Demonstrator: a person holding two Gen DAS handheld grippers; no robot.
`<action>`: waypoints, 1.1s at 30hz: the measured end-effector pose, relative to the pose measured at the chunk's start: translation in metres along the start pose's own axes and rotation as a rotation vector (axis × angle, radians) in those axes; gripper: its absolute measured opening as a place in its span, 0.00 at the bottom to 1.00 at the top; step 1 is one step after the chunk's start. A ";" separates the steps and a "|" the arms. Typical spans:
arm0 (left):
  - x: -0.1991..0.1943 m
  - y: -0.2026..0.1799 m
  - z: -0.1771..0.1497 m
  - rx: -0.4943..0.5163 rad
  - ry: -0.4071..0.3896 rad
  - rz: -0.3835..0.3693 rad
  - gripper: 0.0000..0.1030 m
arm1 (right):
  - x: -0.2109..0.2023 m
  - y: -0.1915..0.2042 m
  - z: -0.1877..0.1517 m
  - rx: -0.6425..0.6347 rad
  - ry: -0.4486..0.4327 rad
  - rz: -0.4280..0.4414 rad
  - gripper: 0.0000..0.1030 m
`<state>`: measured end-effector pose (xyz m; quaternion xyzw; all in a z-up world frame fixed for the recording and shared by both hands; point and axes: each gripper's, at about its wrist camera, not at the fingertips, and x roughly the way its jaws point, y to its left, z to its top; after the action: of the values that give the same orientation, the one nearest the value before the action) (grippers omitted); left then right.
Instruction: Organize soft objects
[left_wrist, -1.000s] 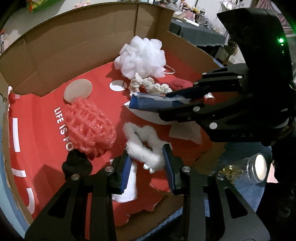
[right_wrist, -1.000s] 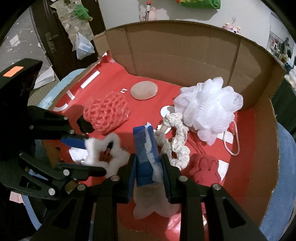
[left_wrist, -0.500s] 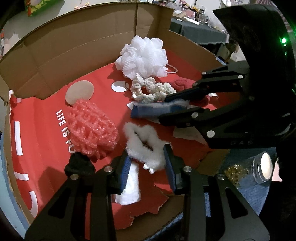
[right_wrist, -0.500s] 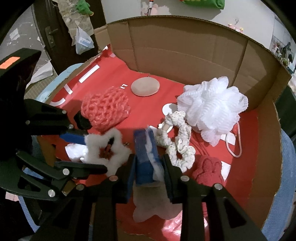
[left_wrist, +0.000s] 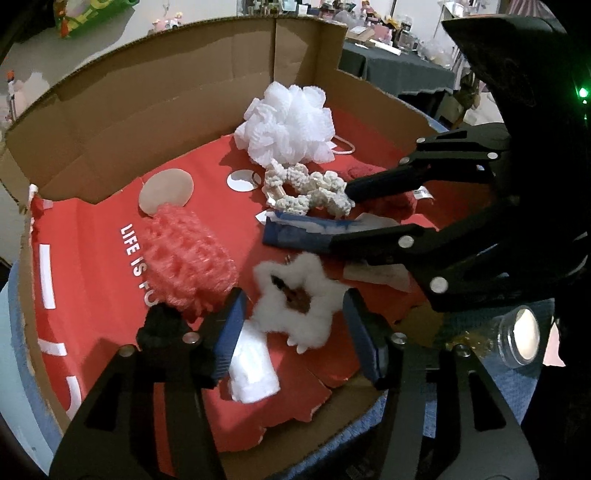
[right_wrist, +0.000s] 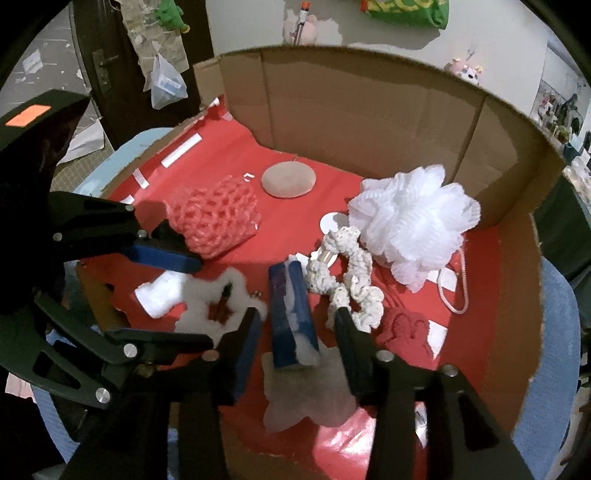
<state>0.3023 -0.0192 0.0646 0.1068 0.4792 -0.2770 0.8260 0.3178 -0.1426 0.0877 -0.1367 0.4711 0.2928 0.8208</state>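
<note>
Now both my grippers hang over the near edge of the red-lined cardboard box (left_wrist: 155, 122), jaws just spread partway: the left gripper (left_wrist: 293, 317) has let go of the fluffy white scrunchie (left_wrist: 295, 295), which lies loose between its pads, and the right gripper (right_wrist: 295, 339) has freed the blue fabric piece (right_wrist: 290, 317). To finish the release cleanly, I judge both should lift straight up so no pad snags fluff. Beyond, a white mesh pouf (left_wrist: 288, 122) sits toward the far right corner, a pink net sponge (left_wrist: 188, 254) toward the left edge, amid a cluttered room.
</note>
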 end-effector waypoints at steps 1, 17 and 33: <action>-0.002 -0.001 -0.001 -0.001 -0.004 0.004 0.59 | -0.004 0.001 0.000 0.000 -0.009 -0.005 0.53; -0.089 -0.026 -0.042 -0.073 -0.390 0.244 0.87 | -0.077 0.016 -0.036 0.097 -0.233 -0.242 1.00; -0.065 0.003 -0.054 -0.263 -0.508 0.367 0.88 | -0.050 0.008 -0.056 0.230 -0.400 -0.347 1.00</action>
<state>0.2391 0.0298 0.0920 0.0115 0.2624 -0.0774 0.9618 0.2548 -0.1818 0.1015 -0.0610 0.2994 0.1140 0.9453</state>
